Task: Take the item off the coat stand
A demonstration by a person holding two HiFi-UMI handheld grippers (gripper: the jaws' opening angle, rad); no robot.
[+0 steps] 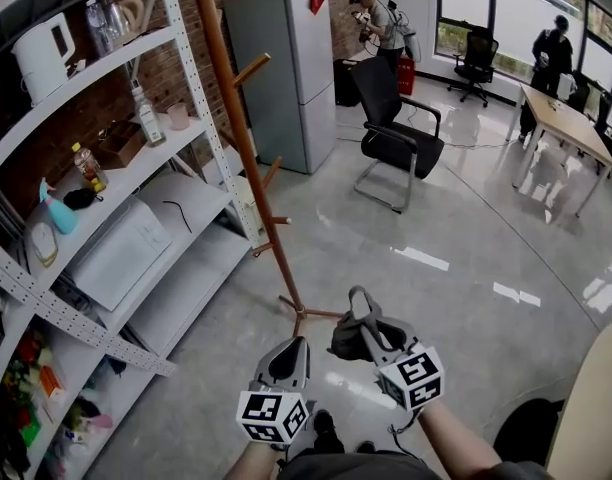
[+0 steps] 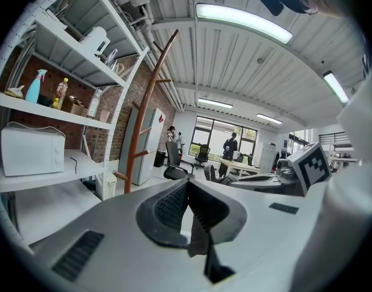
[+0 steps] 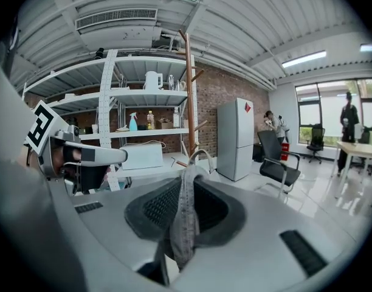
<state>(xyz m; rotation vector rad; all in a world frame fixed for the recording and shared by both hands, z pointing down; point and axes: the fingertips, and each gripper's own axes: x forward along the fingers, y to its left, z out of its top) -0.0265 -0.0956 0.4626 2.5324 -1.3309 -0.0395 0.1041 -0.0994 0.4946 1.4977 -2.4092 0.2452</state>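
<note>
The wooden coat stand rises from its feet on the floor just ahead of me, and its pegs in view are bare. It also shows in the left gripper view as a brown coat stand and in the right gripper view as a pole. My right gripper is shut on a dark grey fabric item, held low in front of the stand's base. In the right gripper view the fabric is pinched between the pads, with a strap loop sticking up. My left gripper hangs beside it, shut and empty.
A white shelving rack with bottles, a kettle and a microwave fills the left. A grey fridge and a black office chair stand beyond the coat stand. Two people stand far back, near a table.
</note>
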